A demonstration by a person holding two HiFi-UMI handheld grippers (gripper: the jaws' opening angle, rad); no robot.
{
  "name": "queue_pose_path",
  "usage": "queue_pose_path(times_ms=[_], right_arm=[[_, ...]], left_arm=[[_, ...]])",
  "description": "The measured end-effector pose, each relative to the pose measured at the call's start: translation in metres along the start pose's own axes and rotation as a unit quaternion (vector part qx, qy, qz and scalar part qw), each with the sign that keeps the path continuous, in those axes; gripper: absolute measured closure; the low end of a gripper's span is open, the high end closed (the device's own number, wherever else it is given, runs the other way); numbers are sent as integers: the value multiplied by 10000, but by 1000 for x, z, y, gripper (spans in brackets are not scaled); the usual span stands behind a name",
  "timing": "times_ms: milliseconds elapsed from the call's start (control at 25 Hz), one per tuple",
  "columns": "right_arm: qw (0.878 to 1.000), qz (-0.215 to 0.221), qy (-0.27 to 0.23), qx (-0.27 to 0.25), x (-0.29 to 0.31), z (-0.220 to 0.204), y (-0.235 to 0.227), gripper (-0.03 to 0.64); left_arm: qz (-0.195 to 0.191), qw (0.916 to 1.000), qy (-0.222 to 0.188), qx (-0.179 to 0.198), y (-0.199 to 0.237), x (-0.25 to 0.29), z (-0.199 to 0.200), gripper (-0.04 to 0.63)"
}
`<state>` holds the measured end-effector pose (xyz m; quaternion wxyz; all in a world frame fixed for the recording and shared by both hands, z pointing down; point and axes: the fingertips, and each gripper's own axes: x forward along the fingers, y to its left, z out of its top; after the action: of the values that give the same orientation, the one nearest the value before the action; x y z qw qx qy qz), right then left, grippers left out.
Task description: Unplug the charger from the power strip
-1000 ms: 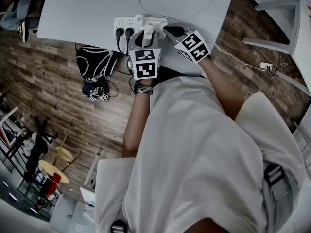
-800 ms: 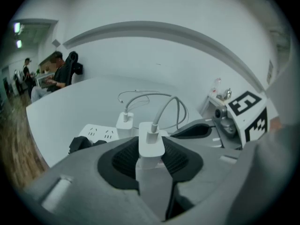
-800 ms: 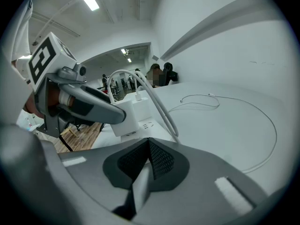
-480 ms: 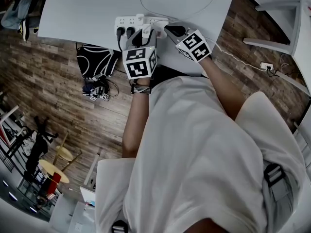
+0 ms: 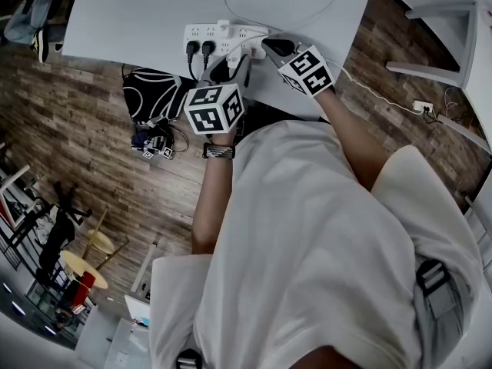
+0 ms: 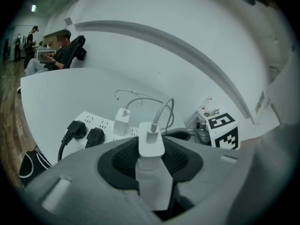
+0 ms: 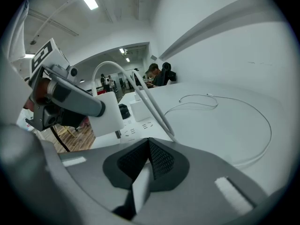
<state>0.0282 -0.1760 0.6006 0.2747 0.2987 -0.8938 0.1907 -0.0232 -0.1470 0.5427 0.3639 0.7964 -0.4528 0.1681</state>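
The white charger (image 6: pixel 151 142) sits clamped between the pads of my left gripper (image 6: pixel 151 146), its cable curving up and away. In the right gripper view the charger (image 7: pixel 108 117) hangs above the white power strip (image 7: pixel 137 121) with its prongs bare. From above, my left gripper (image 5: pixel 231 61) is just in front of the strip (image 5: pixel 223 34). A second white charger (image 6: pixel 123 121) and two black plugs (image 6: pixel 86 132) remain in the strip. My right gripper (image 5: pixel 270 48) rests at the strip's right end, and its pads (image 7: pixel 149 154) meet.
The strip lies near the front edge of a white table (image 5: pixel 131 10), with a loose white cable (image 5: pixel 307 6) looped behind it. A black bag (image 5: pixel 150 98) lies on the wooden floor below. Another cable runs to a socket block (image 5: pixel 420 104) at the right.
My left gripper has rolled and drawn back toward the person, taking the charger off the strip. The right gripper has stayed where it was.
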Motion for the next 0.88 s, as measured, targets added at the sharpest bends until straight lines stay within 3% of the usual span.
queue_pose_path(times_ms=[560, 880], right_arm=[[9986, -147, -296, 418, -13, 1, 1, 615], [9984, -182, -295, 449, -13, 3, -1, 615]], left_arm=[[-526, 9961, 445, -555, -13, 5, -46, 449], [-573, 9944, 576, -673, -11, 10, -53, 449]])
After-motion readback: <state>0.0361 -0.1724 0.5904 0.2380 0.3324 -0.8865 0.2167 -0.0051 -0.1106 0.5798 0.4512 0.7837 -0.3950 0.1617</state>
